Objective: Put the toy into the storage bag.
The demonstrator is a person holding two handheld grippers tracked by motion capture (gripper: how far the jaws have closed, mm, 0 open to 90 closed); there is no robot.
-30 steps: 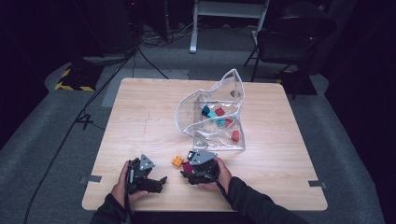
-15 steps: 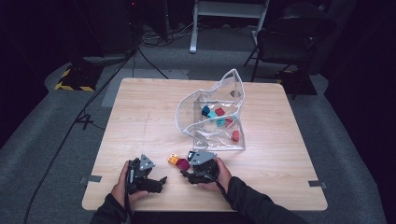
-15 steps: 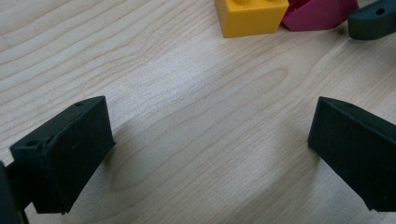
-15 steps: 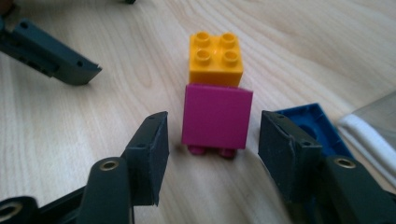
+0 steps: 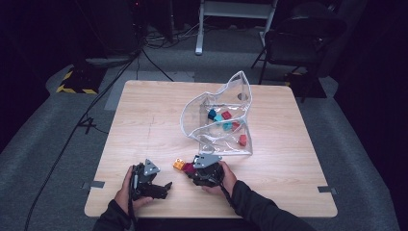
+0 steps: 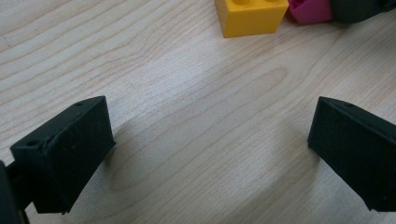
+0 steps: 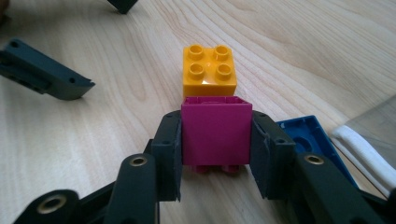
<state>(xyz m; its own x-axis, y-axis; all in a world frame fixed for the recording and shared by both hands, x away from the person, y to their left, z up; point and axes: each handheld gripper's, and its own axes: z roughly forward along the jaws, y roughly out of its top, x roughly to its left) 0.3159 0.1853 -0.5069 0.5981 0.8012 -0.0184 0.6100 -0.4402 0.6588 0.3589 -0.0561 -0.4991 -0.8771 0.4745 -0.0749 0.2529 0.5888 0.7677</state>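
A: Right gripper, right gripper view: jaws just closed, pads pressed on both flanks of a magenta brick, held upside down with studs toward the table; yellow brick touching its far edge, studs up; blue piece beside the right jaw; white-edged clear bag at the frame's right.

B: High view: same right gripper near the table's front edge, magenta brick at its tip, yellow brick just beyond; clear bag farther back, holding red and blue bricks; hands low on the wood, forearms entering from below.

A: Left gripper, left gripper view: jaws wide apart over bare wood, nothing between; yellow brick and magenta brick at the top edge.

B: High view: left gripper pointed rightward, well short of the bricks.
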